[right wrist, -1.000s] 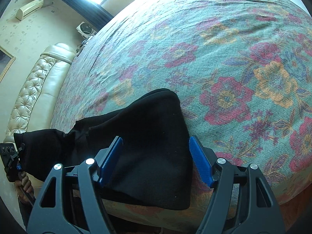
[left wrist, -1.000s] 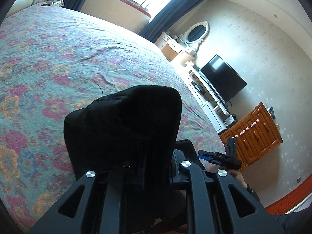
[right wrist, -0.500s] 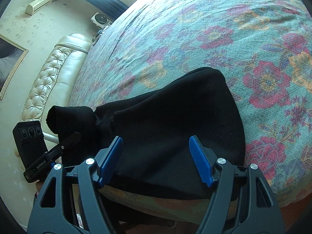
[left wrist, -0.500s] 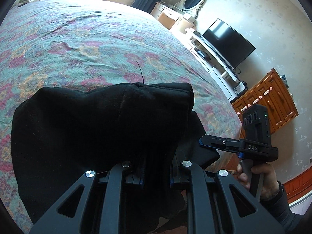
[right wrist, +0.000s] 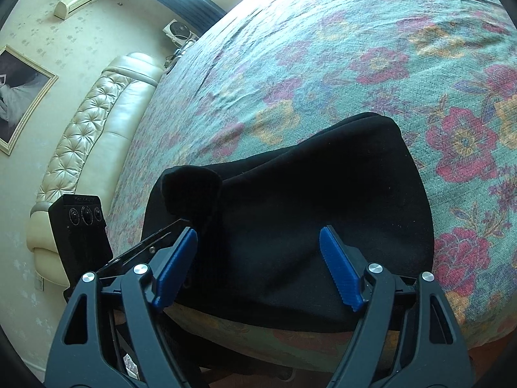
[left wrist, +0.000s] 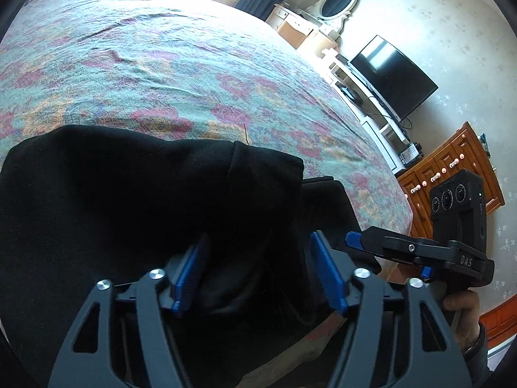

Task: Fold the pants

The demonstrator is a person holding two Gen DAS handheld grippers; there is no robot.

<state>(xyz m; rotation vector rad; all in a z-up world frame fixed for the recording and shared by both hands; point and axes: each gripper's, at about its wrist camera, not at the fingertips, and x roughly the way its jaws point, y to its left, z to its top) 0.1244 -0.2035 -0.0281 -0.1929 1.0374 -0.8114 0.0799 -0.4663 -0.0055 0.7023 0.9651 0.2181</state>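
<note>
sunlit bedroom (left wrist: 420,6), floral bedspread (left wrist: 161,64)

Black pants (right wrist: 290,213), soft dark fabric, folded into a thick layered bundle, lying on the near edge of a floral bedspread, one rolled end sticking up at its left side

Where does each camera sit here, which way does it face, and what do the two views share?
Left wrist: sits on the left tool, looking down along its opening blue-padded fingers, pads clear of the cloth, over the folded black fabric pants toward a black flat television; the right tool and its hand show.
Right wrist: sits on the right tool, fingers opening over the pants, facing a cream tufted headboard; the left tool shows.
Shared: the pants, the floral bedspread and each other's tool.
</note>
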